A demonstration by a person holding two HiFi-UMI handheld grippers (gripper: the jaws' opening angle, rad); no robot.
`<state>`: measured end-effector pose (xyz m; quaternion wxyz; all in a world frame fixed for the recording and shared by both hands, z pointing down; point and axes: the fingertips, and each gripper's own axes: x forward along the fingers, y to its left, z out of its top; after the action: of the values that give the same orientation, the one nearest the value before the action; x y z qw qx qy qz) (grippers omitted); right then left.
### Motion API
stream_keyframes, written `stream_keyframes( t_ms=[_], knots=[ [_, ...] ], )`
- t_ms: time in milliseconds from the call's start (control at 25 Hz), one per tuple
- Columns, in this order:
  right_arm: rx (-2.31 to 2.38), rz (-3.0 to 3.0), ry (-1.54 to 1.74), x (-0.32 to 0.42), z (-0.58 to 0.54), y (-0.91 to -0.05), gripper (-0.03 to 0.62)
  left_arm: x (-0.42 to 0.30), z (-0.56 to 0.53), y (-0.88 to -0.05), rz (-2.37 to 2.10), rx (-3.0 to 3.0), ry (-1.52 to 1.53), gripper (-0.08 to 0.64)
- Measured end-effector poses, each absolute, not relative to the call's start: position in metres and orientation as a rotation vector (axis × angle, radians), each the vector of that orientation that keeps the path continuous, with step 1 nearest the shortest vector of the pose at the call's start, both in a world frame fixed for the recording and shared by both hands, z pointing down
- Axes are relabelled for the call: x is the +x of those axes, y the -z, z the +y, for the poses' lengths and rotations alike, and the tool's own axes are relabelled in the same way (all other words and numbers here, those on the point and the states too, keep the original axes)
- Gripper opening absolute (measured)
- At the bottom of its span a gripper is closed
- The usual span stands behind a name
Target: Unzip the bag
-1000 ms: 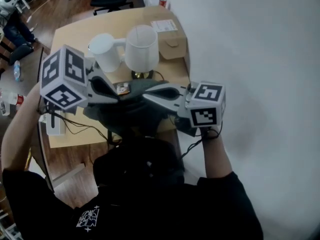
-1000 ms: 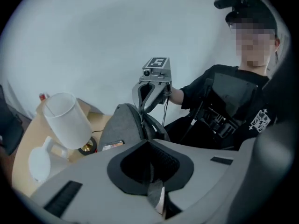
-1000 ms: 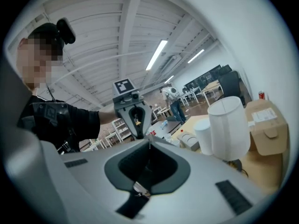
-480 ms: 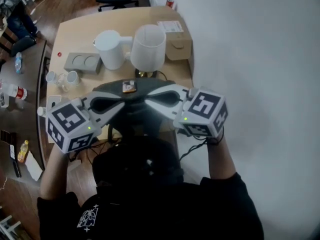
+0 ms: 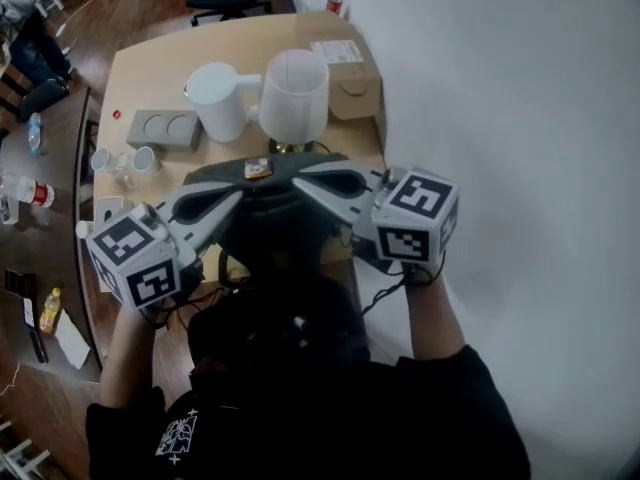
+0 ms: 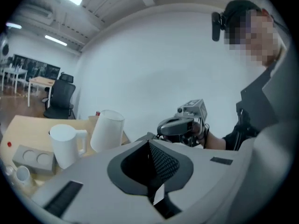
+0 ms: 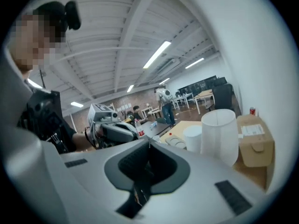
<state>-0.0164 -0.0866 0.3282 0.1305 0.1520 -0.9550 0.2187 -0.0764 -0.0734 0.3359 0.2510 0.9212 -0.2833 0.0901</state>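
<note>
A dark bag (image 5: pixel 270 230) with a small orange tag (image 5: pixel 257 169) lies at the near edge of the wooden table (image 5: pixel 150 68), partly hidden by both grippers and the person's head. My left gripper (image 5: pixel 238 196) comes in from the lower left and its tip hangs over the bag's left part; the jaws are shut with nothing seen between them. My right gripper (image 5: pixel 296 179) comes in from the right, tip over the bag's top middle, jaws also shut and empty. The two tips point toward each other, a short way apart. The zip is not discernible.
Behind the bag stand a white jug (image 5: pixel 215 100), a white lamp shade (image 5: pixel 293 95) and a cardboard box (image 5: pixel 350 73). A grey tray with two hollows (image 5: pixel 165 128) and small glasses (image 5: pixel 125 160) sit to the left. A white wall runs along the right. Cables hang below the table's edge.
My left gripper has swung from high at the left down to the lower left and rolled, its marker cube now lower. The right gripper has hardly moved.
</note>
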Motion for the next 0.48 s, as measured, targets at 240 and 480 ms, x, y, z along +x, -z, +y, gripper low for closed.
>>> stream_keyframes(
  t_ms=[240,480],
  knots=[
    [0.59,-2.777,-0.536,-0.02,-0.087,-0.3272,0.011,-0.0794,-0.0752,-0.3371,-0.819,2.426,-0.102,0.003],
    [0.595,-2.806,-0.607,-0.0135,-0.0895,-0.3281,0.011,-0.0856,-0.0759,-0.3382,-0.778,2.323,0.053,0.002]
  ],
)
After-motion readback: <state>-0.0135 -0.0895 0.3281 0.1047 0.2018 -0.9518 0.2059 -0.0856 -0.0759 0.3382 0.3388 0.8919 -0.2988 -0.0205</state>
